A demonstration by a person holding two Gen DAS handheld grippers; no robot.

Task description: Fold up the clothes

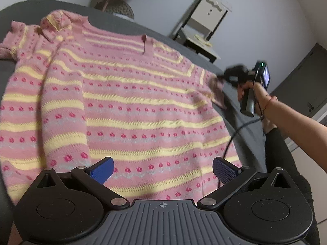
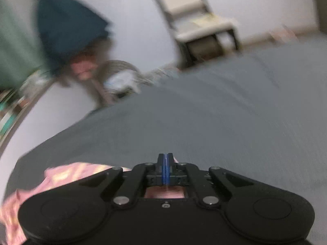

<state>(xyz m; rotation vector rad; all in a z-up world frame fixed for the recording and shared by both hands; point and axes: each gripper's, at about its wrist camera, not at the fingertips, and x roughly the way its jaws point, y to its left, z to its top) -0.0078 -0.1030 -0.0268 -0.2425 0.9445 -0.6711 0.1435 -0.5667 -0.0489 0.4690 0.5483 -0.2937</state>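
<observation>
A grey-covered bed (image 1: 122,27) is serving as the work surface, with a pale wall, a light chair (image 1: 204,22) and a fan (image 1: 120,9) standing behind it. The pink striped sweater (image 1: 126,106) is lying spread across the grey cover, neckline toward the far edge; its left sleeve (image 1: 61,94) is already lying folded inward over the body, while the sleeve at the right shoulder (image 1: 216,85) is still reaching out past the body's edge.

The step in hand appears to be the fold of that right sleeve; to do it well, the pinch should be sitting near the sleeve end, the cloth should be carried low and level across the chest, and it should be laid parallel to the side seam so that it is matching the first fold; the hem should be kept flat meanwhile.

The right gripper (image 2: 166,168) has its blue pads pressed together; in the right wrist view pink knit is showing beneath and beside the body, but whether cloth is caught between the pads cannot be told. In the left wrist view the person's bare forearm (image 1: 296,122) is reaching in from the right, holding that gripper at the sleeve.

The left gripper (image 1: 163,170) is standing spread wide and empty, angled downward above the hem.
</observation>
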